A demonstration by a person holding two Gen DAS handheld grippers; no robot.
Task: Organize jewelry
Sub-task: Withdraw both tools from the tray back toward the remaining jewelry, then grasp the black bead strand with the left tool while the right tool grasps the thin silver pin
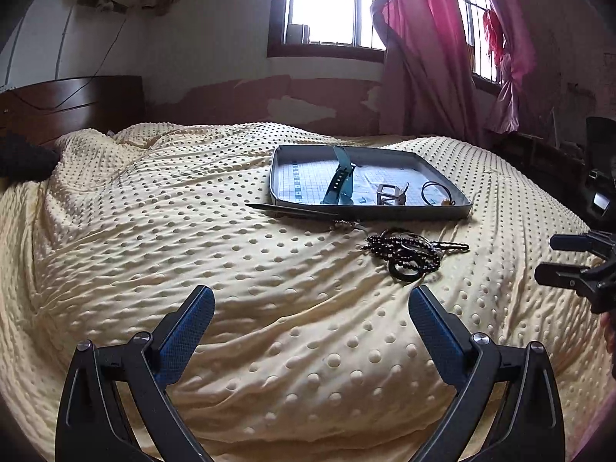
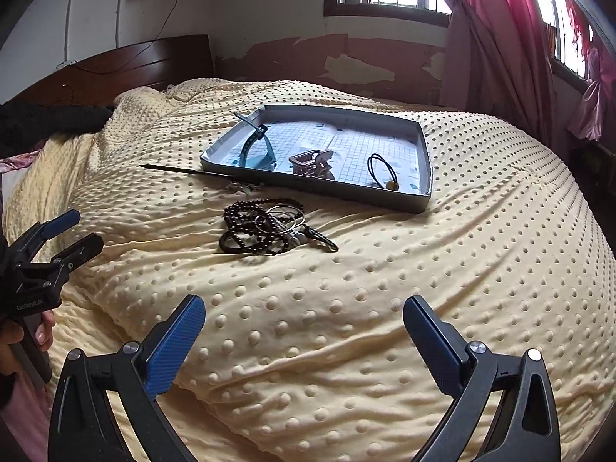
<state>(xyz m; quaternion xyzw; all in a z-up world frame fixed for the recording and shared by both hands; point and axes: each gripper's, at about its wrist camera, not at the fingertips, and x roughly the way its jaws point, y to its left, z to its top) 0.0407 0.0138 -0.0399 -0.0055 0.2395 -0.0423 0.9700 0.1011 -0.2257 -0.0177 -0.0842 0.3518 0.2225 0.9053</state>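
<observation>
Jewelry still to be sorted: a tangled heap of dark beaded strands, thin metal rings and a black ring (image 2: 269, 227) lies on the pale yellow dotted bedspread (image 2: 385, 308), just in front of the near wall of a shallow grey rectangular tray (image 2: 423, 200). A long dark thin pin (image 2: 184, 170) rests on the spread against the tray's near-left corner, with a small metallic trinket (image 2: 242, 186) beside it. Inside the tray sit a teal watch strap (image 2: 254, 152) at the left, a square metal buckle-like piece (image 2: 312, 163) in the middle, and a black cord loop with an amber bead (image 2: 381, 173) toward the right.

Right gripper (image 2: 304, 319) and left gripper (image 1: 312, 308) both hover above the spread short of the heap, jaws spread wide, holding nothing.

The step in hand appears to be picking from the heap. It is best done by closing on a single outlying piece, such as the black ring at the near edge. Lift slowly so that snagged strands show early. The other gripper can pin the remainder if they drag.
</observation>
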